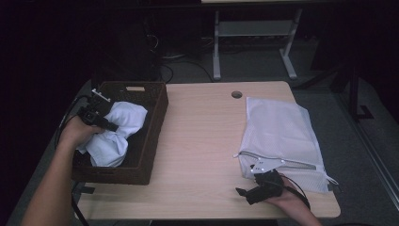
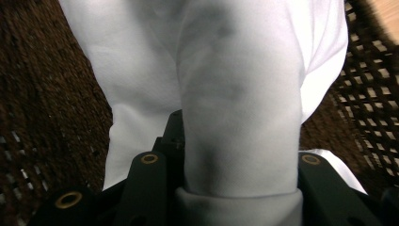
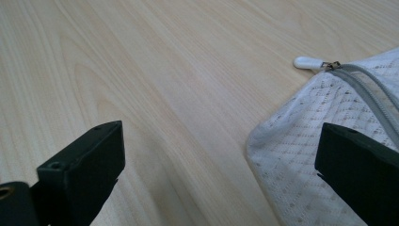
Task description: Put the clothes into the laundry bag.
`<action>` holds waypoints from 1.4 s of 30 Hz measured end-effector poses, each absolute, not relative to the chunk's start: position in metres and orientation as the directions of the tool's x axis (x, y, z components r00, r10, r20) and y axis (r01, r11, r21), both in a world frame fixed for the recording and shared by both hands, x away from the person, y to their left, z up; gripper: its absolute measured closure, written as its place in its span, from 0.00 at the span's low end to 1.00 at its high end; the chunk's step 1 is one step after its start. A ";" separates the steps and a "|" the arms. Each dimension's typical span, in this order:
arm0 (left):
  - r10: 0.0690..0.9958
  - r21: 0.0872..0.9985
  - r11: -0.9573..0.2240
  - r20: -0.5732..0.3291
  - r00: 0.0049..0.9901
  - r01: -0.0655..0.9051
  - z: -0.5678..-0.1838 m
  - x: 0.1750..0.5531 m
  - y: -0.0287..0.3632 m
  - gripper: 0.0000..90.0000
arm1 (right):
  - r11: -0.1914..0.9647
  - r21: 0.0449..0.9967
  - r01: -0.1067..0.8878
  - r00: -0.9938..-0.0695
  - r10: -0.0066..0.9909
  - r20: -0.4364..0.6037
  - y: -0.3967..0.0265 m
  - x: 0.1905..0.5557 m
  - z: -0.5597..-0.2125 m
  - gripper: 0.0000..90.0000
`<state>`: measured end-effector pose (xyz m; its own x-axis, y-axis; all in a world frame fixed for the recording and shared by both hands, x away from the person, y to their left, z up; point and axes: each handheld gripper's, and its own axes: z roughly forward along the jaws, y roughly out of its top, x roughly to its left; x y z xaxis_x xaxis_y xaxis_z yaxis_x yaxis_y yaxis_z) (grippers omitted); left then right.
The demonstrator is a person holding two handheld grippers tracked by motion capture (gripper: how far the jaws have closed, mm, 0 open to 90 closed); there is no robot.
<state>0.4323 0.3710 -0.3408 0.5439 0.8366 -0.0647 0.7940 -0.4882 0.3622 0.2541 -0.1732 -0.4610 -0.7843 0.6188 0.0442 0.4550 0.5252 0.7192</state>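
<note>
A crumpled white cloth [image 1: 117,132] sat bunched in the dark woven basket [image 1: 155,136] at the desk's left, one thick fold pinched and lifted.

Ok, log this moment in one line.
left gripper: shut on white cloth over basket | right gripper: open, beside mesh bag | zip pull: on table

L forearm reaches fwd, left gripper [image 1: 109,123] clamped down tight; right gripper [image 1: 245,193] rests low, jaws wide apart.
</note>
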 end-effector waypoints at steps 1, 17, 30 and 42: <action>0.834 0.365 -0.490 -0.068 0.547 0.792 -0.338 0.431 0.371 0.69 | 0.524 0.720 0.455 -0.784 0.620 0.044 -0.173 0.254 -0.461 0.02; 0.794 0.435 -0.511 -0.091 0.601 0.742 -0.281 0.413 0.352 0.69 | 0.521 0.722 0.455 -0.781 0.623 0.044 -0.175 0.254 -0.460 0.02; 0.741 0.491 -0.534 -0.120 0.660 0.688 -0.244 0.396 0.318 0.69 | 0.519 0.725 0.452 -0.781 0.624 0.040 -0.175 0.254 -0.459 0.02; 0.660 0.518 -0.597 -0.117 0.742 0.613 -0.225 0.381 0.267 0.69 | 0.515 0.729 0.452 -0.778 0.627 0.039 -0.175 0.253 -0.458 0.02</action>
<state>0.3805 0.2670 -0.2247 0.7418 0.6603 -0.1174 0.6132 -0.5968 0.5175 0.2529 -0.1754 -0.4585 -0.7779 0.6271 0.0391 0.4518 0.5149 0.7285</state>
